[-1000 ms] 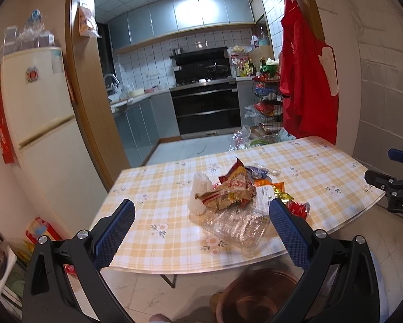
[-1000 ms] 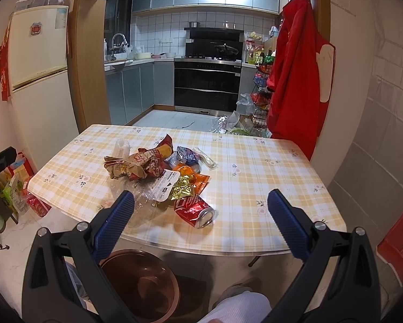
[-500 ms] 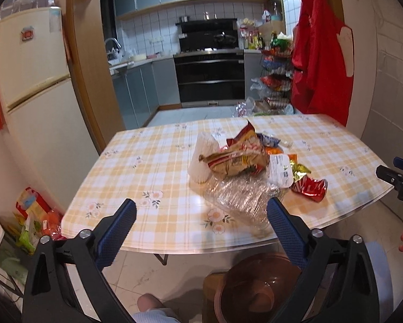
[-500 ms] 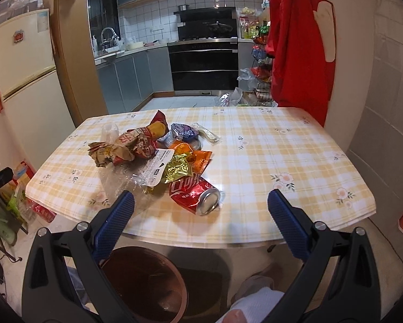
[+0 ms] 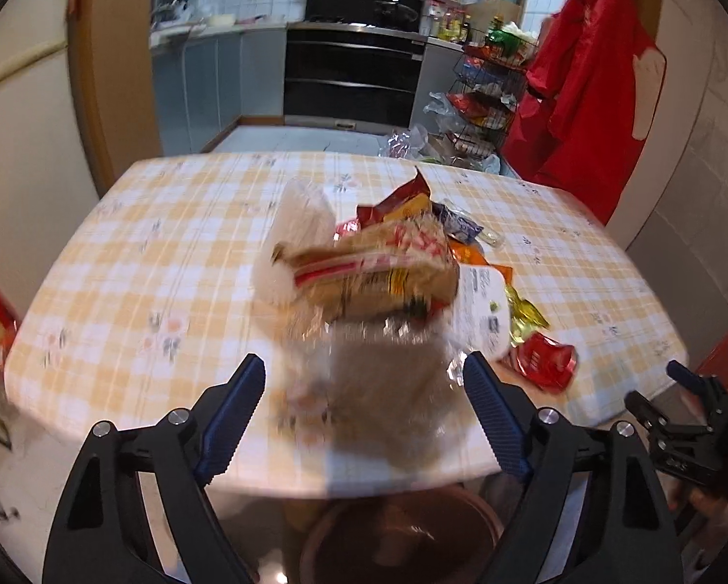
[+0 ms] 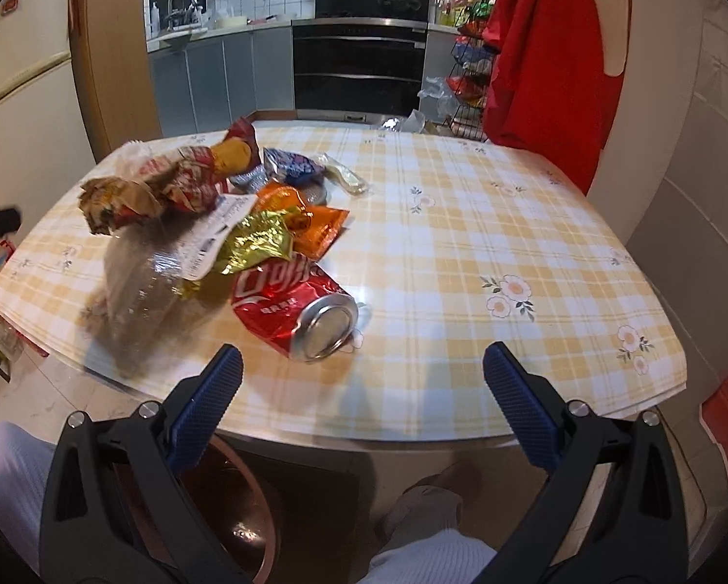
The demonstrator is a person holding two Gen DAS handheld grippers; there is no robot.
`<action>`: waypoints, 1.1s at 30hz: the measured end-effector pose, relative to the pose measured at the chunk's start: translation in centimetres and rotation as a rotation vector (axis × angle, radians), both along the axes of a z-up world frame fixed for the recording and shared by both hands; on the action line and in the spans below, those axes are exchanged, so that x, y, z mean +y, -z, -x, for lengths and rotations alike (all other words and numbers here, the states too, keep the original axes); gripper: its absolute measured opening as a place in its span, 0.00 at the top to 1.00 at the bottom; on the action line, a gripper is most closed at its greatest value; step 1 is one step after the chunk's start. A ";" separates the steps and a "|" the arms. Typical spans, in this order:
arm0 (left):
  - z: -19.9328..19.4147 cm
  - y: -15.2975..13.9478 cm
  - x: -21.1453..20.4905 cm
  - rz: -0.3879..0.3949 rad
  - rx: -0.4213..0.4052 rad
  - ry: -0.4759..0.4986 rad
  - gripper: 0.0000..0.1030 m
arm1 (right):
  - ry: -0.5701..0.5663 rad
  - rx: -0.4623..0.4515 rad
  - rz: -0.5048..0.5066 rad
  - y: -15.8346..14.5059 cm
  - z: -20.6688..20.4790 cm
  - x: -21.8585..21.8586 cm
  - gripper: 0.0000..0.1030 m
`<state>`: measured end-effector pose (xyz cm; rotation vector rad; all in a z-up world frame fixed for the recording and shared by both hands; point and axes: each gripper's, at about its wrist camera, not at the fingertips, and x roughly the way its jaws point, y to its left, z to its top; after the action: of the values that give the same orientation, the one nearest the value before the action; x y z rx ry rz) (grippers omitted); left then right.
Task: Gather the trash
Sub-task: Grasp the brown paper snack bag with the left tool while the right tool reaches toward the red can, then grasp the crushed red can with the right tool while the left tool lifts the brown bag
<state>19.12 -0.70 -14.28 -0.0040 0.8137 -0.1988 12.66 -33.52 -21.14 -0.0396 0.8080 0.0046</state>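
A pile of trash lies on the checked table. In it are a crushed red can, a clear plastic tray, a crumpled tan snack bag, gold and orange wrappers, and a white cup. My left gripper hovers at the table's near edge with its jaws closing; the blurred clear tray shows between the fingers, with no pad on it. My right gripper stands open just short of the red can, with nothing in it. A brown bin sits on the floor below the table edge.
A person's knee and a sleeve show below the right gripper. A red apron hangs on the wall at right. A fridge stands at left, with the kitchen oven and a wire rack behind the table.
Both grippers have come down and forward toward the table edge. The trash pile looms much larger in both views. The left fingers stand closer together than before.
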 end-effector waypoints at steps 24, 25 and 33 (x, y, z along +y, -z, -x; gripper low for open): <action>-7.0 7.9 -7.3 -0.716 -0.214 0.485 0.51 | -0.118 0.096 0.020 4.1 -5.1 1.6 0.06; -7.0 8.0 -7.3 -0.715 -0.204 0.483 0.52 | -0.132 0.097 0.031 4.2 -5.2 2.0 0.06; -6.7 3.6 -5.4 -0.524 -0.271 0.395 0.61 | -0.271 0.075 0.175 4.9 -6.5 6.0 0.06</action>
<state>25.84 -6.05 -17.92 0.6683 0.5691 -0.3444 19.18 -27.52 -26.03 -0.3160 0.8715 0.1927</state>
